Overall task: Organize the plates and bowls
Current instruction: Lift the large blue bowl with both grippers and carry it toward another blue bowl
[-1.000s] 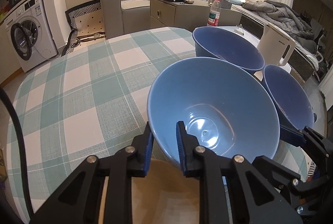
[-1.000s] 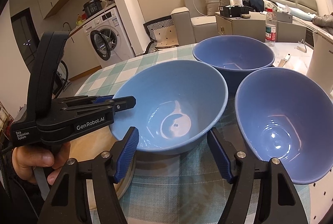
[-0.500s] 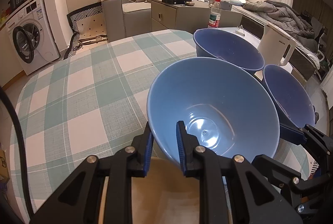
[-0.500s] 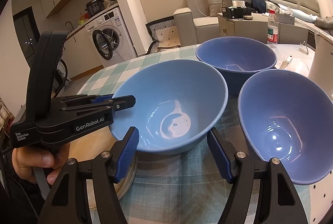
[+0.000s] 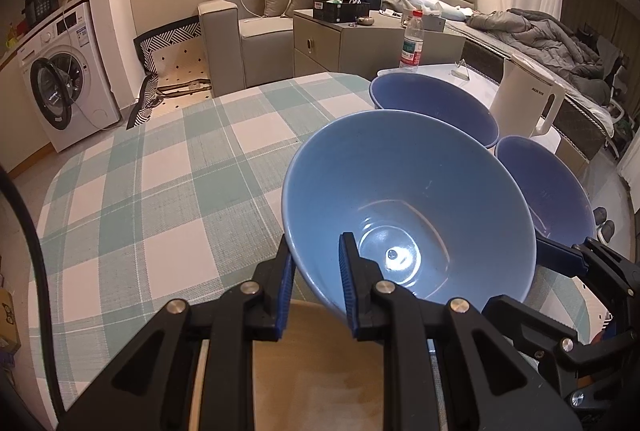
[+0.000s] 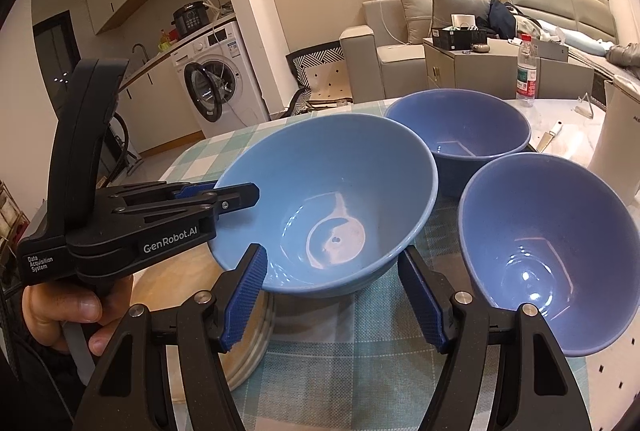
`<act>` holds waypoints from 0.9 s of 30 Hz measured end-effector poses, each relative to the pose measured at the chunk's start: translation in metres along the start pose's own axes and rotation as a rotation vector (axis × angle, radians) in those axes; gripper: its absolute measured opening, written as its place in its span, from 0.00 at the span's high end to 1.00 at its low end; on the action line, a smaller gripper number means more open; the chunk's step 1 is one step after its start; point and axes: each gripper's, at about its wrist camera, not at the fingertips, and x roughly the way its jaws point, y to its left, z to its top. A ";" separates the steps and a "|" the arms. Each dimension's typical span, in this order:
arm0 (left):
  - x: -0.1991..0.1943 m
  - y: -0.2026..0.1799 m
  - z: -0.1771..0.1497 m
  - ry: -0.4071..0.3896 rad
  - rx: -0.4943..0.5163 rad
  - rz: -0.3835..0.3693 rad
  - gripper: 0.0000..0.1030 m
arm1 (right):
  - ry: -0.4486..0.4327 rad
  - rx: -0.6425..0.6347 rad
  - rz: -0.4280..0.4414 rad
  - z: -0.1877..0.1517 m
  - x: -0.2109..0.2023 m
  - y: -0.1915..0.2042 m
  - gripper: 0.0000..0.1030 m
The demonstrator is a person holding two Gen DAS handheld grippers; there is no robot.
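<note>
I see three glossy blue bowls: the nearest bowl tilted at centre; the far bowl upright behind; the right bowl tilted lower right.

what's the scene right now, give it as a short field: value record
surface: table with green checked cloth
bowls: three blue ones
held bowl: rim pinched by left gripper, tilted, over a tan plate
far bowl: on the table, upright
right-side bowl: on the table beside the held one
right gripper: open, empty, in front of the held bowl
nearby: white kettle, water bottle
</note>
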 end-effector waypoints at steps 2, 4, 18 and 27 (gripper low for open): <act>-0.004 -0.001 0.001 -0.007 0.001 0.003 0.81 | -0.006 -0.003 0.004 0.001 -0.003 0.001 0.32; -0.008 -0.001 0.002 -0.015 0.004 0.007 0.81 | -0.014 -0.007 0.007 0.002 -0.007 0.003 0.32; -0.038 -0.010 0.008 -0.069 0.011 0.021 0.81 | -0.069 -0.032 0.018 0.011 -0.039 0.013 0.32; -0.055 -0.021 0.011 -0.098 0.022 0.019 0.80 | -0.090 -0.042 0.017 0.017 -0.059 0.010 0.32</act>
